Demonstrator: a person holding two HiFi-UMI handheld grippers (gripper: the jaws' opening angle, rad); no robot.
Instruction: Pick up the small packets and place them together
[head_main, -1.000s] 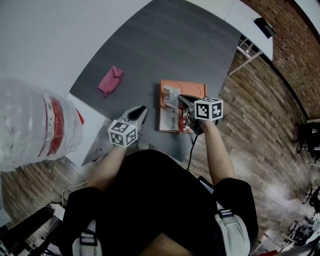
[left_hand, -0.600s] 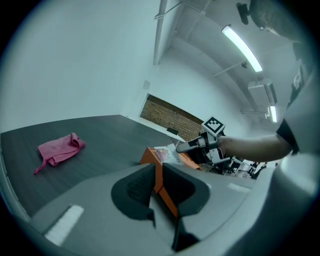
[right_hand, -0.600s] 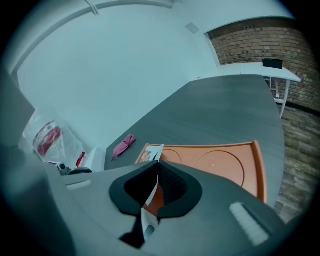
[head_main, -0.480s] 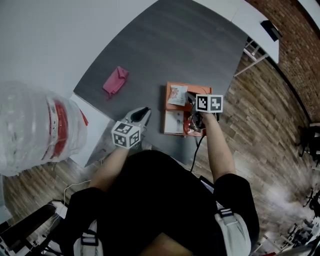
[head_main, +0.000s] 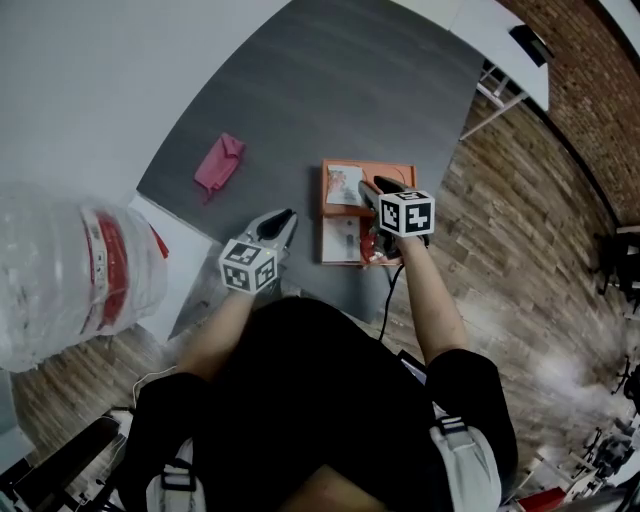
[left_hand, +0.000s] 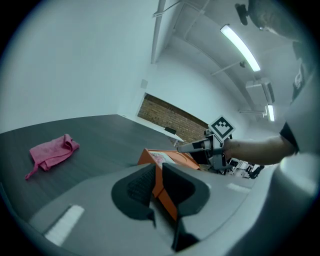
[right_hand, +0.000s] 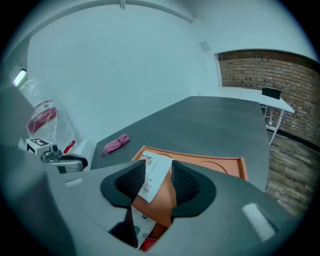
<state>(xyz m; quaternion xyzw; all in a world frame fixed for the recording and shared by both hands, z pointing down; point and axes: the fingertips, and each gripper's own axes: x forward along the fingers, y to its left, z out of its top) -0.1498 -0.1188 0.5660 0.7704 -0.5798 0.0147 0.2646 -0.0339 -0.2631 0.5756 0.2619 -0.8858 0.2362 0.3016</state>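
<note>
Jaws just opened, the right tool (head_main: 370, 190) straddles a loose white packet (right_hand: 154, 180) over the orange tray (head_main: 395, 172) on the worktop (head_main: 330, 90). The left tool (left_hand: 157, 170) hovers, narrowly parted and empty. Withdrawing straight back should avoid dragging it from the other packets (head_main: 345, 235).

Counts by kind.

- **Surface** (head_main: 340, 90): one, dark grey.
- **Tray** (head_main: 396, 172): one, orange, at the surface's near edge.
- **Packets:** three can be counted on the tray.
  - Two are white: one (head_main: 343, 184) at the tray's far left corner and one (head_main: 340, 235) along its left edge.
  - One is red (head_main: 380, 256), at the tray's near edge. It is partly covered, so any further packets under it cannot be counted.
- **Cloth** (head_main: 220, 163): one, pink, near the surface's left edge.
- **Bottle** (head_main: 70, 270): one, large and clear, off the surface's left side.
- **Hand-held grippers:** two, left (head_main: 288, 216) and right (head_main: 368, 187).
- **Desk** (head_main: 500, 50): one, white, beyond the surface's far corner.
</note>
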